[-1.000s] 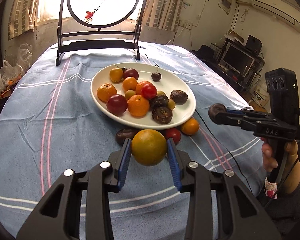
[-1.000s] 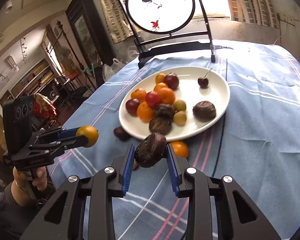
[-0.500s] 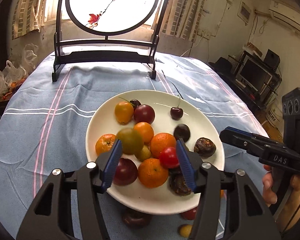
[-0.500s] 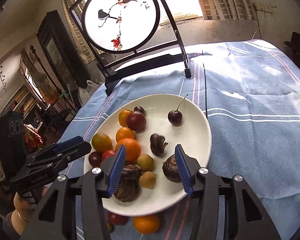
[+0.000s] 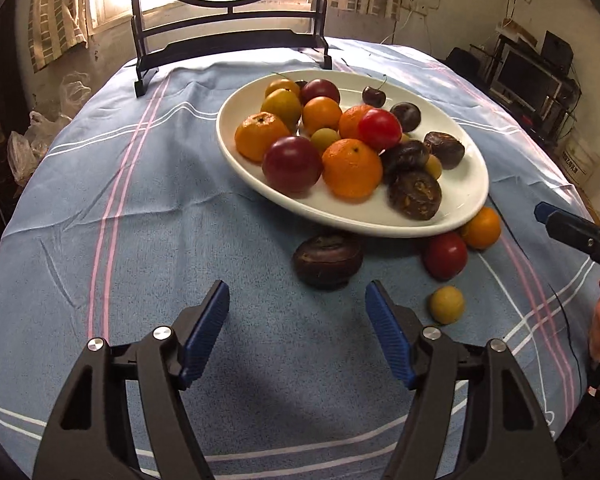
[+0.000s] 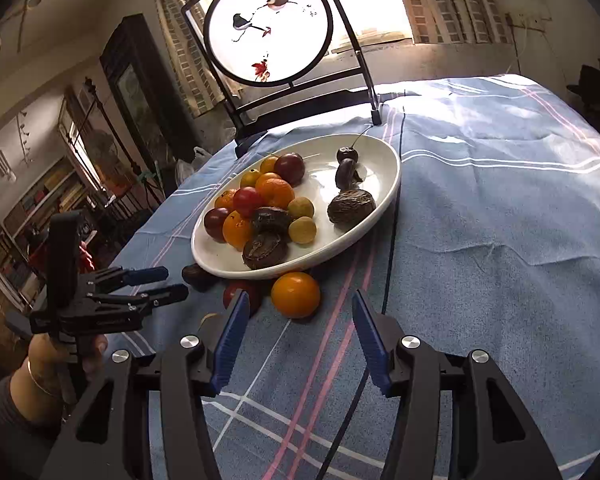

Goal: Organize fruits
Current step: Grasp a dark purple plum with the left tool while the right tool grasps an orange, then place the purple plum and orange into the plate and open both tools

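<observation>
Both claws released, nothing held: left claw (image 5: pixel 296 332), right claw (image 6: pixel 296 336). Dark passion fruit (image 5: pixel 327 259) lies on the bench cloth just beside the white plate's (image 5: pixel 236 160) near rim, roundish, long axis roughly crosswise. We straddle it squarely, then close gently.

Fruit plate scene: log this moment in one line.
left tongs open, empty | right tongs open, empty | plate loaded | dark fruit, tomato, orange on cloth

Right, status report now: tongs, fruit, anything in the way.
Left tongs open, empty. Right tongs open, empty. Plate loaded; four fruits loose on cloth: dark fruit, red one, orange, small yellow one. Nothing blocking them.
</observation>
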A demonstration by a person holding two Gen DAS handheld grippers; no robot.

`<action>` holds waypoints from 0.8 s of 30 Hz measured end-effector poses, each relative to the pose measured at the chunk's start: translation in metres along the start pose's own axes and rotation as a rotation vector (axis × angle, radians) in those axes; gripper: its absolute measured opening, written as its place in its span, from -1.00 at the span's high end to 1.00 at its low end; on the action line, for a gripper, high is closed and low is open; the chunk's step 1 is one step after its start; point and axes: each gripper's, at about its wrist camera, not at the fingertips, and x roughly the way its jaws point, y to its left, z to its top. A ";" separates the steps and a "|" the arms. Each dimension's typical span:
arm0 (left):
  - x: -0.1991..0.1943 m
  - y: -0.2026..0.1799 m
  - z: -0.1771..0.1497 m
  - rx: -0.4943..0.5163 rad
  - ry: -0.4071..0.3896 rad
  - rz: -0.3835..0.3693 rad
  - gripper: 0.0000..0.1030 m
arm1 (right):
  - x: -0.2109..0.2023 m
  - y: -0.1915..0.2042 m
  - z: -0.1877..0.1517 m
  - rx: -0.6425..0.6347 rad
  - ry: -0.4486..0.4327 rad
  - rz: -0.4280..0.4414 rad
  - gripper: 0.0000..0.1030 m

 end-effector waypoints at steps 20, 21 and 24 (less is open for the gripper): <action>-0.039 -0.019 -0.016 -0.011 -0.071 -0.107 0.26 | 0.037 0.024 0.002 -0.107 0.146 -0.067 -0.06; -0.041 -0.019 -0.018 -0.008 -0.071 -0.111 0.26 | 0.043 0.027 0.004 -0.126 0.161 -0.087 -0.06; -0.046 -0.020 -0.022 -0.005 -0.075 -0.114 0.26 | 0.062 0.034 0.010 -0.151 0.204 -0.120 -0.05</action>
